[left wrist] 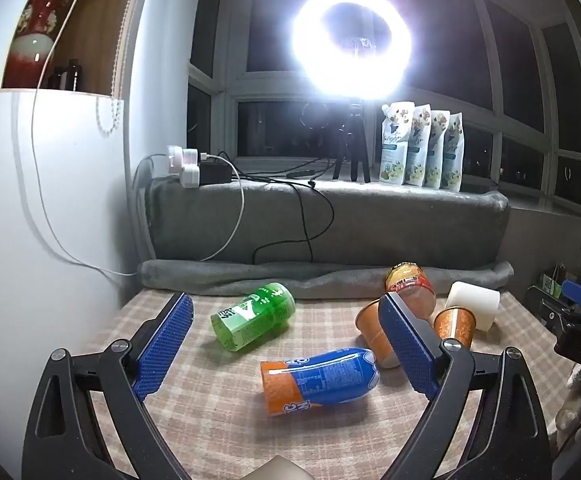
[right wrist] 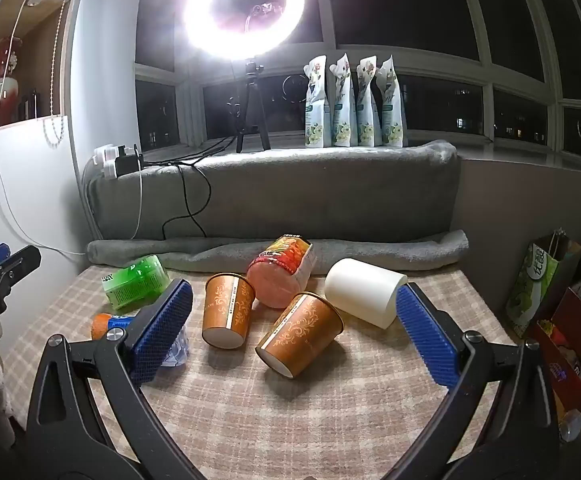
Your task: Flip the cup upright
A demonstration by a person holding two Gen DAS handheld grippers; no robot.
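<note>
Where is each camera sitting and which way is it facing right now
Left wrist: on the left gripper, low over the checked table, facing the window; its open blue fingers frame the blue bottle.
Right wrist: on the right gripper, same direction; its open fingers frame two orange cups lying down.
Shared: green bottle, white cup, ring light, and each view catches the other gripper at its edge.

The left black-armed tongs with blue ribbed pads (left wrist: 286,336) are hovering wide open above the checked-cloth worktop (left wrist: 210,420). The right black-armed, blue-padded tongs (right wrist: 294,316) are likewise gaping open over that worktop, gripping nothing.
</note>
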